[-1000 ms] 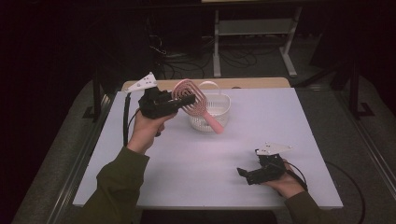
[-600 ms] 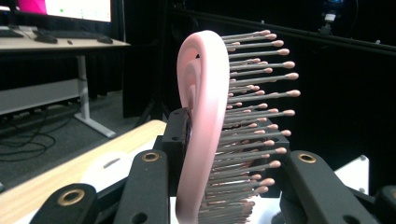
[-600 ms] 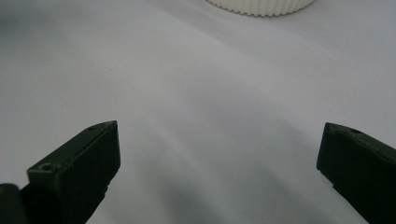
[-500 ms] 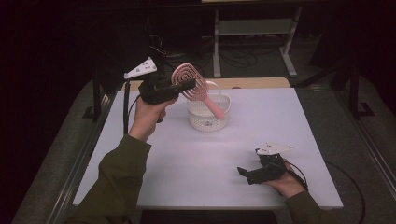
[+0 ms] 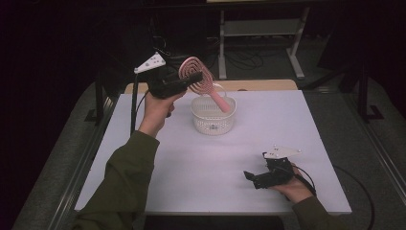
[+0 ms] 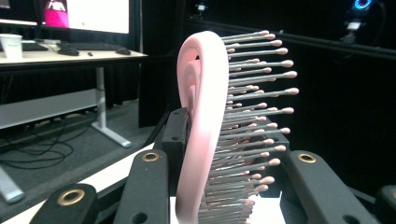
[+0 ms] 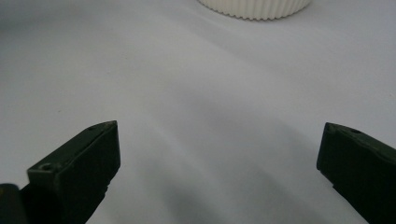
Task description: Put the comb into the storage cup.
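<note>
High view, left hand-held gripper (image 5: 191, 80) clamping pink hairbrush (image 5: 197, 75) above basket (image 5: 213, 115), right hand-held gripper (image 5: 249, 176) agape.

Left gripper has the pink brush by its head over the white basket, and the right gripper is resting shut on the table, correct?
Not quite: the right gripper is open, its jaws standing wide apart over the bare table in the right gripper view. The rest holds: the left gripper grips the pink brush by its head above the white basket.
</note>
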`<state>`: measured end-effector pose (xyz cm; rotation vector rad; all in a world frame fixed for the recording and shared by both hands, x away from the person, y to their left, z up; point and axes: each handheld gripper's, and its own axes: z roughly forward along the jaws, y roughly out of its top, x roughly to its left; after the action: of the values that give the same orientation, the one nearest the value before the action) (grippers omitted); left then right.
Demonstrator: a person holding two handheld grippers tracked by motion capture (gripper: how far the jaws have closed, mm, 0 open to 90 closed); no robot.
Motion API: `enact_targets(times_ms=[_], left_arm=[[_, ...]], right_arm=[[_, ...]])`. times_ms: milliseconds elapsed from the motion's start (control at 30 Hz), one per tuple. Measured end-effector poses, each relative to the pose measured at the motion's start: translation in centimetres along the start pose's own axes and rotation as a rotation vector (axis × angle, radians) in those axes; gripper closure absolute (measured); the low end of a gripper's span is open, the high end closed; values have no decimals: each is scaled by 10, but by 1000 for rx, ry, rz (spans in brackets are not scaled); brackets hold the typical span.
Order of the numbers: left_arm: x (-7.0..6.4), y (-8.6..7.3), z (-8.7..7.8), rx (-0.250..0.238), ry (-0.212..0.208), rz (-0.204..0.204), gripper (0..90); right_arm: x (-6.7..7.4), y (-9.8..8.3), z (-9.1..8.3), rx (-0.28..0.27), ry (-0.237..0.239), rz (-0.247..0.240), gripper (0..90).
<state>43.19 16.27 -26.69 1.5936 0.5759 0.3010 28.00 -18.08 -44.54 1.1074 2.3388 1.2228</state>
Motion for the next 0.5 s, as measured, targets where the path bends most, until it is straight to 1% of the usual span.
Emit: enact_targets(times_ms=[67, 200, 367, 500], left_arm=[[2, -3, 4, 6, 3, -7, 644], [5, -9, 13, 21, 26, -3, 644], [8, -15, 22, 25, 35, -18, 644], [12, -24, 27, 46, 53, -26, 644]], right_arm=[[0, 0, 0, 1, 0, 2, 0], [0, 0, 0, 0, 0, 3, 0], [0, 0, 0, 1, 0, 1, 0], [1, 0, 0, 1, 1, 1, 0]])
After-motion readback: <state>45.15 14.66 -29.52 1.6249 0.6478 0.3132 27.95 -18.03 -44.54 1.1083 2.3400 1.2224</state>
